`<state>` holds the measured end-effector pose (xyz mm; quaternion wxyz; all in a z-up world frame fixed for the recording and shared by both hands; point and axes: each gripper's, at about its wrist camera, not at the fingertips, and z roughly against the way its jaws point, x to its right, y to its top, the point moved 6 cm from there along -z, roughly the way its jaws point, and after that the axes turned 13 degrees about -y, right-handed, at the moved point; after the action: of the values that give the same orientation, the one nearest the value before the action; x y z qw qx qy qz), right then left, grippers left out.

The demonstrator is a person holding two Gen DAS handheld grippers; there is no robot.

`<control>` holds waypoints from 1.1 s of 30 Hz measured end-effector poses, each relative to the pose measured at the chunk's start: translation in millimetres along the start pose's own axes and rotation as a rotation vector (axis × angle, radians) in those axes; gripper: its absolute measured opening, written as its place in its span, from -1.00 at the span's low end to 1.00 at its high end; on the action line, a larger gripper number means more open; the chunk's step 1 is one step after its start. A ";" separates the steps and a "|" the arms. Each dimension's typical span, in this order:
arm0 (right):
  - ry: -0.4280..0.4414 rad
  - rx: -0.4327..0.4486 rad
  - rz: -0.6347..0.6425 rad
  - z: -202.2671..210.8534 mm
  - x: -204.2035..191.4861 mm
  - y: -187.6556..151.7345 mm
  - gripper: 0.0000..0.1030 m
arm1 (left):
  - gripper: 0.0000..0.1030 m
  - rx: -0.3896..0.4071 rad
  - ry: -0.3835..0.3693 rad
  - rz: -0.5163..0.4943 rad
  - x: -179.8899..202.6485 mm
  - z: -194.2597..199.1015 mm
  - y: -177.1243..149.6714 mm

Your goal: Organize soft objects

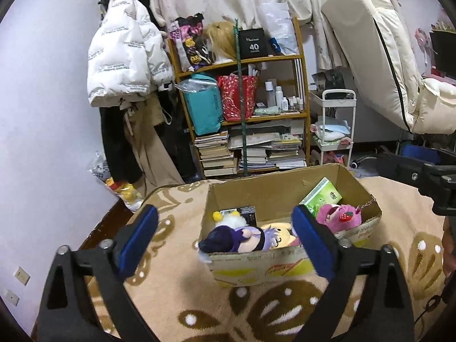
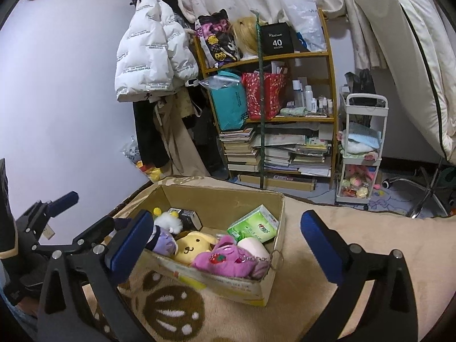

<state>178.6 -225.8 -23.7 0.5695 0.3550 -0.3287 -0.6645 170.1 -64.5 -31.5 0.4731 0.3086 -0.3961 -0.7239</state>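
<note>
An open cardboard box point(image 1: 273, 193) point(image 2: 268, 282) sits on a beige patterned blanket point(image 1: 176, 299). Inside lie a purple-haired doll point(image 1: 242, 238) point(image 2: 164, 240), a yellow dog plush point(image 2: 191, 246) point(image 1: 278, 235), a pink strawberry plush point(image 1: 339, 216) point(image 2: 225, 259), a white fluffy plush point(image 2: 169, 222), a green tissue pack point(image 1: 322, 198) point(image 2: 255, 225) and a small black box point(image 1: 240, 213). My left gripper point(image 1: 225, 242) is open and empty, just in front of the box. My right gripper point(image 2: 225, 245) is open and empty, above the box's near side. The left gripper also shows at the left of the right wrist view point(image 2: 57, 208).
A wooden shelf point(image 1: 242, 91) point(image 2: 270, 91) with bags, bottles and stacked books stands behind. A white puffer jacket point(image 1: 125, 57) hangs to its left. A white trolley point(image 2: 362, 148) with soft toys stands to the right. A cream mattress point(image 1: 379, 57) leans at the far right.
</note>
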 end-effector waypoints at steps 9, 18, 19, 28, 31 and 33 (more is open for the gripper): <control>-0.010 0.036 0.008 35.6 -4.7 -0.1 1.00 | 0.90 0.020 0.010 0.099 -19.2 38.6 -9.2; -0.021 0.074 0.014 68.7 -9.9 -2.6 1.00 | 0.90 0.040 0.019 0.120 -29.7 74.0 -15.3; -0.024 0.079 0.014 72.1 -10.0 -2.9 1.00 | 0.90 0.043 0.018 0.120 -29.4 78.3 -16.2; -0.051 0.087 0.002 89.9 -1.0 -13.2 1.00 | 0.90 0.052 0.015 0.116 -24.7 99.6 -24.0; -0.054 0.092 -0.003 93.8 1.3 -16.5 1.00 | 0.90 0.056 0.016 0.120 -25.9 101.9 -25.8; -0.056 0.097 -0.001 95.5 1.7 -19.5 1.00 | 0.90 0.056 0.017 0.127 -26.2 102.0 -27.0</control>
<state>87.4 -221.8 10.5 0.5420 0.3633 -0.3762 -0.6578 83.9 -5.0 -2.4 0.5126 0.3019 -0.4312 -0.6784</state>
